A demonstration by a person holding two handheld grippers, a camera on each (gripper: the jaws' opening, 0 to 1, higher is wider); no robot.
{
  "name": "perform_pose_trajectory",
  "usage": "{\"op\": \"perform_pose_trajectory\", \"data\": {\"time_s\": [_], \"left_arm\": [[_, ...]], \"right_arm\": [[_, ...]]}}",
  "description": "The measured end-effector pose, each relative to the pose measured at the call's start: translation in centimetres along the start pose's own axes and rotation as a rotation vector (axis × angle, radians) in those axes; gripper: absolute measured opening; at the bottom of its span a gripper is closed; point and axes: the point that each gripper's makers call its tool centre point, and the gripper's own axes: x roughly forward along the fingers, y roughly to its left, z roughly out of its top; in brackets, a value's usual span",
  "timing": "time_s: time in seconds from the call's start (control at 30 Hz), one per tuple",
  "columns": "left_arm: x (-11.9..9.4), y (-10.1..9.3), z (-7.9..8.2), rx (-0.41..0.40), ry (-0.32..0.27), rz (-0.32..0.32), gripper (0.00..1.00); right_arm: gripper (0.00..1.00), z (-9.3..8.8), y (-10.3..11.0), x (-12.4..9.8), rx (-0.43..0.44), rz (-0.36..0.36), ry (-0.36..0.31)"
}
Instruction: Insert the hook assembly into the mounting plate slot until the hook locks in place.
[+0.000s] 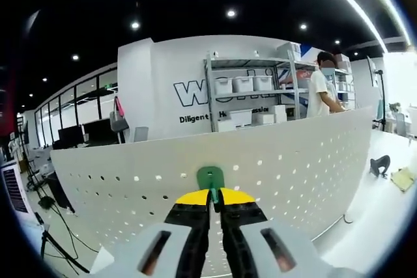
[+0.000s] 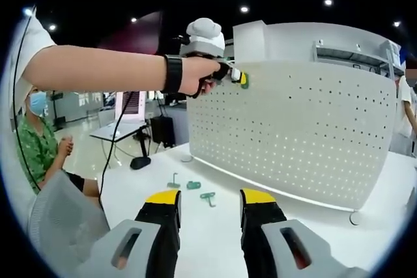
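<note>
My left gripper (image 1: 213, 194) is shut on a green hook (image 1: 210, 178), whose flat head sticks up above the yellow tips, right in front of the white perforated mounting plate (image 1: 287, 167). From the right gripper view, the left gripper (image 2: 236, 76) is held by a person's hand against the upper left part of the plate (image 2: 293, 135). My right gripper (image 2: 210, 198) stands open over the white table, with nothing between its jaws. Three green hooks (image 2: 191, 185) lie on the table in front of the plate, ahead of the right gripper.
The plate stands upright on a white table (image 2: 215, 226). A black stand (image 2: 139, 161) sits at the table's far left, and a seated person in green is behind it. A black clamp (image 1: 379, 165) and a yellow pad (image 1: 404, 178) lie at the right.
</note>
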Motion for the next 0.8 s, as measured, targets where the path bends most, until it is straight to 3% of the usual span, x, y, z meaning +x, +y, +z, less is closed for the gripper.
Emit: {"op": "perform_pose_trajectory", "data": {"time_s": [0.2,0.33,0.43,0.8], "left_arm": [[-0.08,0.02,-0.5,-0.002,0.009,-0.003,0.05],[-0.1,-0.04,-0.69,-0.008,0.011,-0.006,0.11],[-0.31,-0.07,-0.25,-0.006,-0.016,-0.009,0.04],[-0.45,0.12,-0.48,-0.018,-0.007,0.0,0.04]], "right_arm": [[0.36,-0.02,-0.1,-0.02,0.0,-0.001,0.001],[0.36,-0.08,-0.11,-0.05,0.0,-0.001,0.002],[0.36,-0.03,-0.11,-0.05,-0.001,-0.001,0.001],[0.36,0.08,-0.05,-0.08,-0.002,-0.003,-0.001]]}}
